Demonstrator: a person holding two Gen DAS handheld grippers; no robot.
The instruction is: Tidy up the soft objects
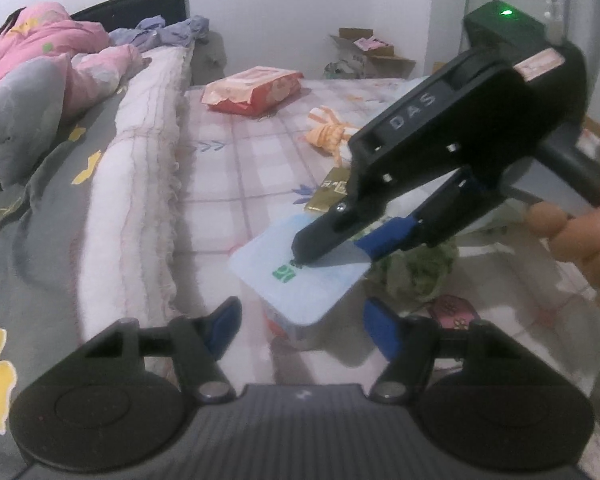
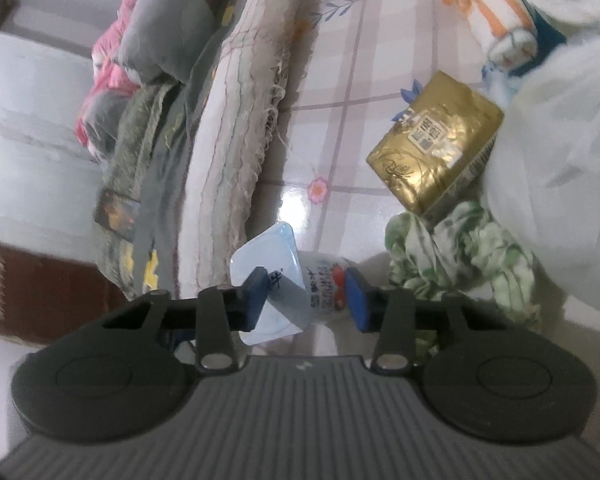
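One cup: yogurt cup [image 2: 300, 280], light, thin-walled, crushable, foil lid fragile.
Hold: sidewalls, gently.
Right gripper [image 2: 306, 294]: clamped across cup.
Left gripper [image 1: 300, 320]: open, empty.

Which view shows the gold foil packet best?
The right wrist view: the gold foil packet lies whole and unblocked, its printed label showing. The left wrist view shows only a sliver, mostly hidden behind the right gripper.
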